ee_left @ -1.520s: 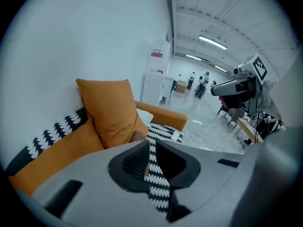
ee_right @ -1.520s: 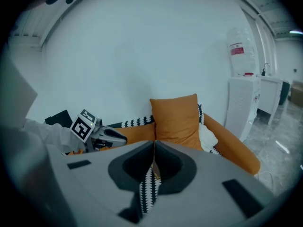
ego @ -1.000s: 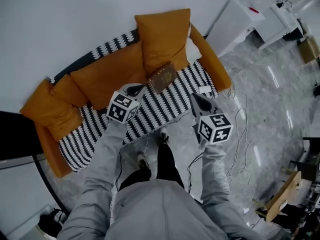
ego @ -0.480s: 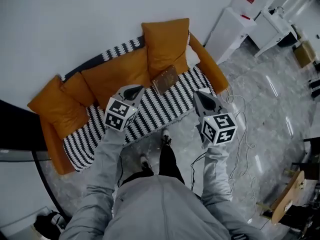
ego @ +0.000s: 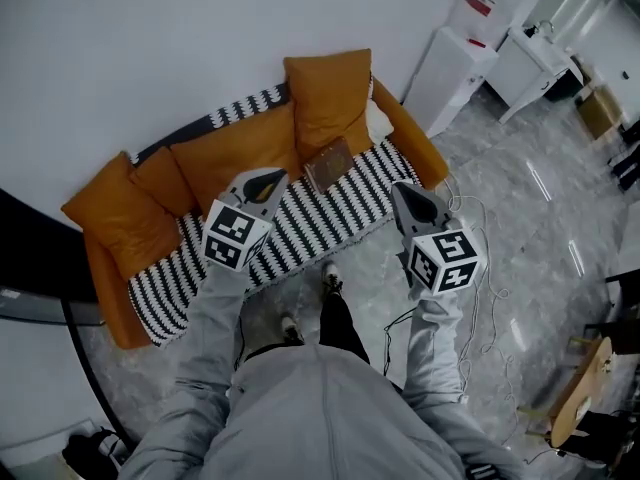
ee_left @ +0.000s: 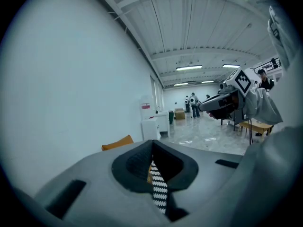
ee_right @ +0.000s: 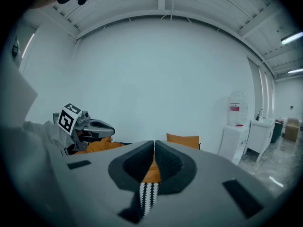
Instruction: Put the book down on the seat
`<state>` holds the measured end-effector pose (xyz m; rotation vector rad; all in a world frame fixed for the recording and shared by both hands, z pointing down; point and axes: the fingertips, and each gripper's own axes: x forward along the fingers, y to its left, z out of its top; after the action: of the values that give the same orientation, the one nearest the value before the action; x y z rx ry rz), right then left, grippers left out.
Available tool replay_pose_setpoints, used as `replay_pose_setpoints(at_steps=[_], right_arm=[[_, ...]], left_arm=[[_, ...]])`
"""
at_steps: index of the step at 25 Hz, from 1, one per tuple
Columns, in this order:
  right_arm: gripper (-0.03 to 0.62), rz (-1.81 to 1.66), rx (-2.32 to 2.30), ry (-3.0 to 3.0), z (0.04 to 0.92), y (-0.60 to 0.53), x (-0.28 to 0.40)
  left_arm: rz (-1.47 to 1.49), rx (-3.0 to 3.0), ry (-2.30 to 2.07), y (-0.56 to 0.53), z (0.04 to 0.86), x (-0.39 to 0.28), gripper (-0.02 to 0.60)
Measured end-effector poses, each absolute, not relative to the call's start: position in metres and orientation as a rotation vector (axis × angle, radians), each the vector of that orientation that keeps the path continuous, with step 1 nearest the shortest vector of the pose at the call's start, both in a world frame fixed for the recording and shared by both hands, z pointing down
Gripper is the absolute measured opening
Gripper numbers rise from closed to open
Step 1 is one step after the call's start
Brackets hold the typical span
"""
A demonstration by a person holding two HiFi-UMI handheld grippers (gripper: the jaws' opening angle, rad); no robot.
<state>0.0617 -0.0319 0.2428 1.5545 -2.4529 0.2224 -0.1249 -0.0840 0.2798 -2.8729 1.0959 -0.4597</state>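
Observation:
A brown book (ego: pixel 328 164) lies flat on the black-and-white striped seat (ego: pixel 300 223) of an orange sofa, just below an upright orange cushion (ego: pixel 328 98). My left gripper (ego: pixel 268 177) is held in the air in front of the seat, left of the book and apart from it, jaws shut with nothing between them (ee_left: pixel 152 148). My right gripper (ego: pixel 406 192) hovers over the seat's right end, also shut and empty (ee_right: pixel 154 145). Each gripper view shows the other gripper: the right gripper (ee_left: pixel 221 103) and the left gripper (ee_right: pixel 93 126).
White cabinets (ego: pixel 447 63) stand right of the sofa. Cables (ego: pixel 482 268) trail over the marble floor beside my right arm. A dark piece of furniture (ego: pixel 30 268) is at the left, a wooden frame (ego: pixel 575 388) at the lower right. Several people (ee_left: pixel 194 105) stand far off.
The sofa and book look smaller and farther off, as the view has pulled back. Both grippers have drawn slightly away from the seat, still shut. The book has not moved.

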Motion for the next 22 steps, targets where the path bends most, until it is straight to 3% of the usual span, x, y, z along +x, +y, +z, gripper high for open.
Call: replay_pose_setpoints(at_steps=[22], right_arm=[[0.031, -0.025, 1.519, -2.510, 0.171, 0.035, 0.019]], left_arm=[[-0.311, -2.750, 1.065, 0.006, 0.198, -0.149, 0.026]])
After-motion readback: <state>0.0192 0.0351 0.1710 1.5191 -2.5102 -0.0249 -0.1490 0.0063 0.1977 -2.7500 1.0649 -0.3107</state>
